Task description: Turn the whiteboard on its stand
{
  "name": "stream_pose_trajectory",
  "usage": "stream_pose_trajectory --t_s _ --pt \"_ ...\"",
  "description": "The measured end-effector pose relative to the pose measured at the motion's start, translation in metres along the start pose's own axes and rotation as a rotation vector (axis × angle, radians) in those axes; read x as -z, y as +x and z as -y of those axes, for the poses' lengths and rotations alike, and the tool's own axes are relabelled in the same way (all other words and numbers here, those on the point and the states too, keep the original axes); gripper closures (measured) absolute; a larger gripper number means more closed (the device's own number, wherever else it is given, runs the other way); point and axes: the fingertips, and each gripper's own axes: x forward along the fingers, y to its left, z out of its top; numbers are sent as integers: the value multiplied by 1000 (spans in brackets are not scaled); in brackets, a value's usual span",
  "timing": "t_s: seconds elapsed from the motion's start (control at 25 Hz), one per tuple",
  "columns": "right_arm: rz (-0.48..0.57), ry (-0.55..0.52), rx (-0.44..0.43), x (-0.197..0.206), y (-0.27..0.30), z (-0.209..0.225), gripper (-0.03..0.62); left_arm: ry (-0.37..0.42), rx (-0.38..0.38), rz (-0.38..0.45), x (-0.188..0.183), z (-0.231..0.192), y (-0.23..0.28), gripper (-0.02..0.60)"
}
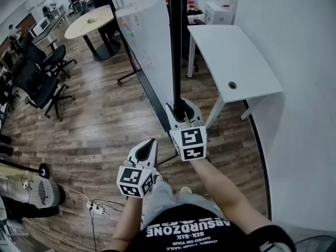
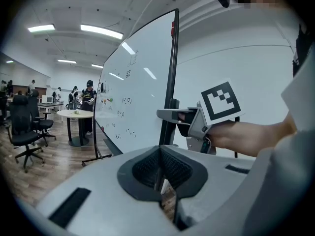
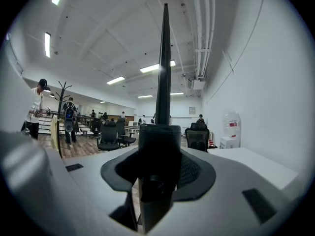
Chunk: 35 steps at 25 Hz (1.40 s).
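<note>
- While the right claw (image 1: 181,112) grips the whiteboard (image 1: 149,41) by its black edge (image 3: 163,73), that edge stands upright between the jaws.
- Left claw (image 1: 149,148), closed and empty, hovers just left of it.

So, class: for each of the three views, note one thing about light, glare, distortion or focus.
Head view: the wide lens bows the whiteboard edge, and there is a soft sheen on the floor. Left gripper view: dark fisheye rim, and the ceiling lights reflect as streaks on the whiteboard. Right gripper view: the black upright between the jaws is dark and soft, the background sharper.
</note>
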Motion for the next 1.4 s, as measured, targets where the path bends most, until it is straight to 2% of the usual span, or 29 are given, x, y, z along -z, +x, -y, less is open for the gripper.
stream_pose_trajectory --t_s 0.44,0.84,1.08,1.4 --pt "6 7 -27 -4 -25 -12 424 4 10 -2 -11 -2 2 577" --pt "-10 50 -88 0 -35 -14 422 7 2 -14 -9 -6 -3 577" --pt "-26 167 -139 10 -55 -13 407 12 -1 -6 -10 -9 -7 577" --pt "-63 247 -150 27 -95 -24 403 7 9 6 -12 3 -11 577"
